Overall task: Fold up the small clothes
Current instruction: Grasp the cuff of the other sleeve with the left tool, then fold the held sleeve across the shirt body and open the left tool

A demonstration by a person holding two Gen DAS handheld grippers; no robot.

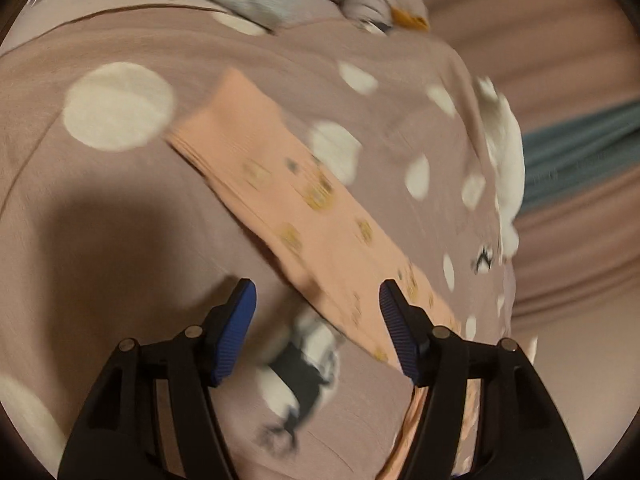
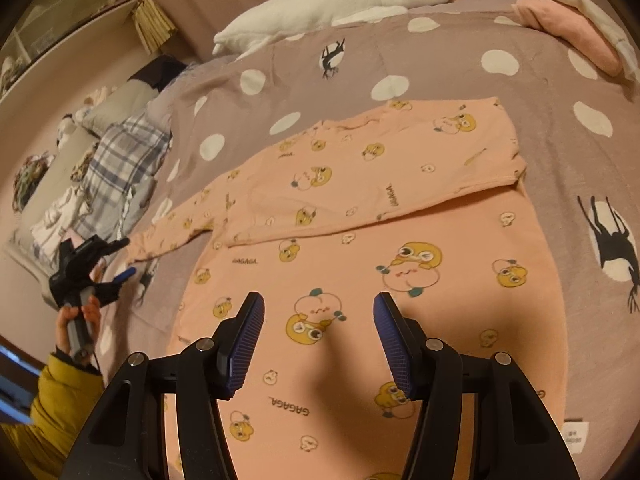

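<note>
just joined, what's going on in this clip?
A person with a gripper in each hand is folding a pink cartoon-print top spread on a polka-dot bedspread. One sleeve is already folded across the chest; the other sleeve still lies stretched out. The left gripper is open above that sleeve's end, and the right gripper hovers open over the hem. Neither holds fabric.
</note>
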